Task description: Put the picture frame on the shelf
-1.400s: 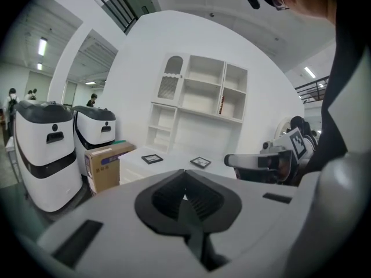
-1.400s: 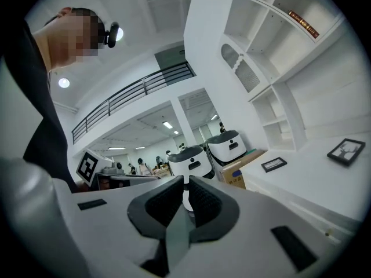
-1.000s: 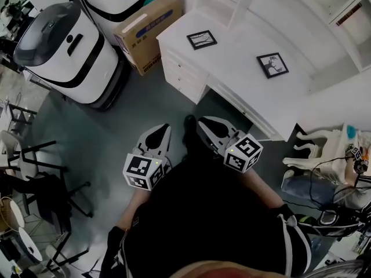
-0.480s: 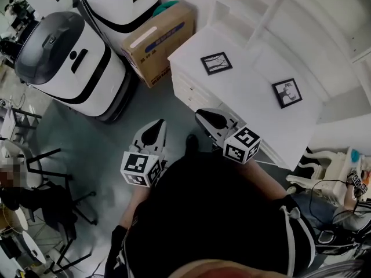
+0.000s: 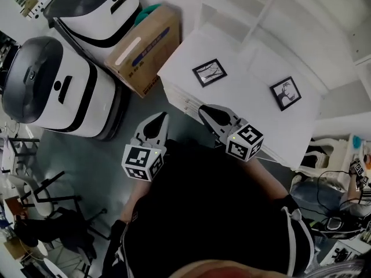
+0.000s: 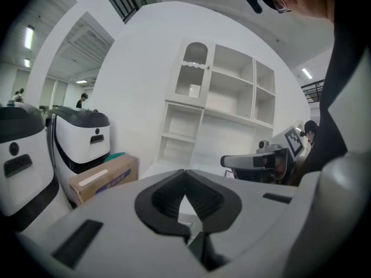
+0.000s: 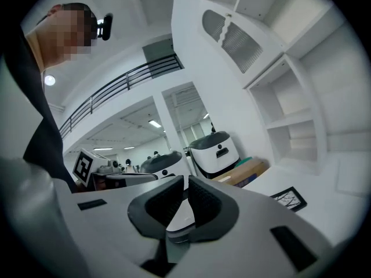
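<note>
Head view: white desk [image 5: 246, 94] carries two frames, both flat — near picture frame [image 5: 209, 72] by front left corner, other picture frame [image 5: 285, 92] toward right edge. Right gripper [image 5: 210, 113] closed, empty, at front edge, near picture frame just ahead. Left gripper [image 5: 155, 123] closed, empty, over floor [image 5: 104, 167] — farther off.

A black top [image 5: 214, 219] with white trim is worn; the grey left claw [image 5: 161, 117] and right claw [image 5: 205, 109] are backed by white cubes [image 5: 142, 162] bearing black square markers.
</note>
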`<act>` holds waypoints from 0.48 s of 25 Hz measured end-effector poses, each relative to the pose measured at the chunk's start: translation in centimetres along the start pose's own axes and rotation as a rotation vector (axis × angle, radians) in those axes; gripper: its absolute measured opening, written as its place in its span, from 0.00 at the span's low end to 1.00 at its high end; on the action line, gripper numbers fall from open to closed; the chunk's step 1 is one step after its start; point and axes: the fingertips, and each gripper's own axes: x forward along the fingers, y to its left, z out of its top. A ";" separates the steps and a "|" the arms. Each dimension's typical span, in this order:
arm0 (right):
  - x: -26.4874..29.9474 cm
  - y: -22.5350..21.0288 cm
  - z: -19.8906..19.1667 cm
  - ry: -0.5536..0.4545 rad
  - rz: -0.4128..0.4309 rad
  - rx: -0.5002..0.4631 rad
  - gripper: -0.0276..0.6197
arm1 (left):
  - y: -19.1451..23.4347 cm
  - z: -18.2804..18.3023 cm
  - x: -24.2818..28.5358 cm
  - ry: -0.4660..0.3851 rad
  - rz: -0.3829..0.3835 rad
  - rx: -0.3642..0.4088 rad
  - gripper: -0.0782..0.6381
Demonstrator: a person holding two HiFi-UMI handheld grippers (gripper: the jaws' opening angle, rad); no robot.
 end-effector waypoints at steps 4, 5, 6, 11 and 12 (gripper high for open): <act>1.5 -3.2 0.8 -0.036 -0.117 0.040 0.08 | 2.3 1.4 3.5 0.018 -0.099 0.022 0.12; 2.2 -3.8 1.2 -0.050 -0.143 0.043 0.08 | 3.0 1.9 4.4 0.024 -0.126 0.033 0.12; 2.9 -4.4 1.8 -0.068 -0.171 0.043 0.08 | 3.8 2.5 5.4 0.031 -0.157 0.049 0.12; 7.1 -6.2 4.5 -0.148 -0.299 0.058 0.08 | 8.0 6.2 8.6 0.058 -0.290 0.153 0.12; 8.0 -6.5 4.9 -0.160 -0.314 0.064 0.08 | 8.8 6.8 9.3 0.064 -0.310 0.168 0.12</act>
